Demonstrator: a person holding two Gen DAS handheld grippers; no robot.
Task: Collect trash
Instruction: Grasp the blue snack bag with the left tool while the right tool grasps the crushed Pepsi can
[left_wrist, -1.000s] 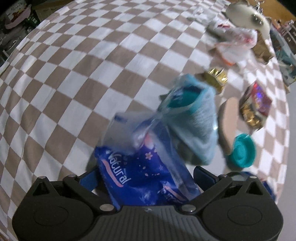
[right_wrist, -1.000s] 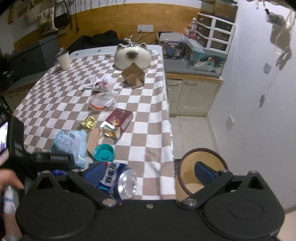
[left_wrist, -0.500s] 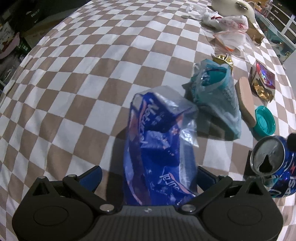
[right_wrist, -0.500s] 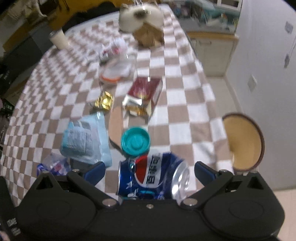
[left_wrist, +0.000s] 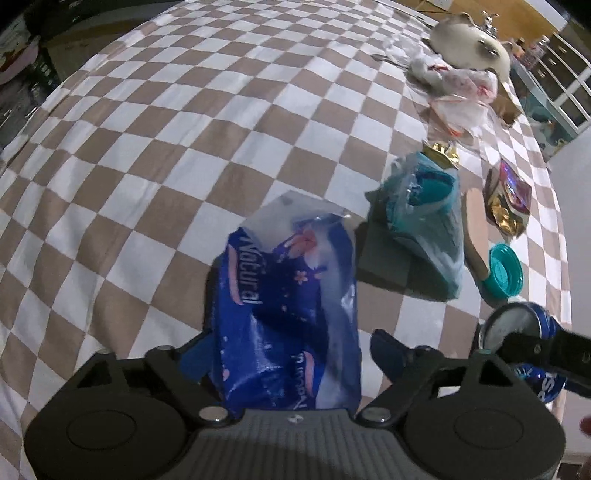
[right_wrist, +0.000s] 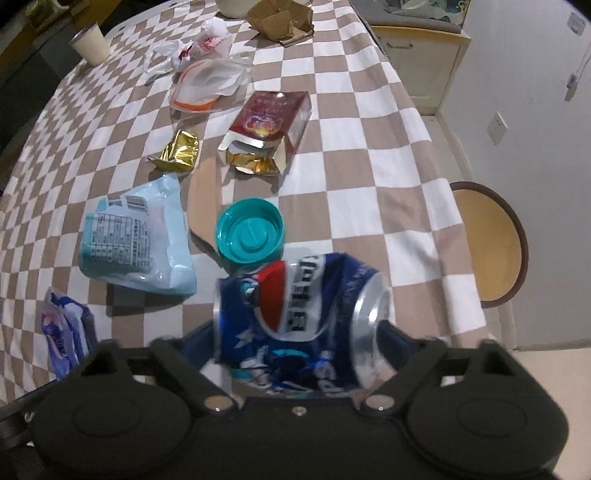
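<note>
Crushed blue cola can (right_wrist: 301, 321): on its side near table edge, long axis across the view, silver top toward the stool (right_wrist: 487, 236); between jaws of right gripper (right_wrist: 295, 345), just closing, contact not yet evident. Blue "Natural" wrapper (left_wrist: 291, 314): flat on checked tablecloth (left_wrist: 166, 129), long axis running away from left gripper (left_wrist: 288, 354), jaws just closing, not yet pinching. Step judged: grasp. Next: close fully, lift. Beyond: teal lid (right_wrist: 249, 230), pale blue pouch (right_wrist: 136, 236).
</note>
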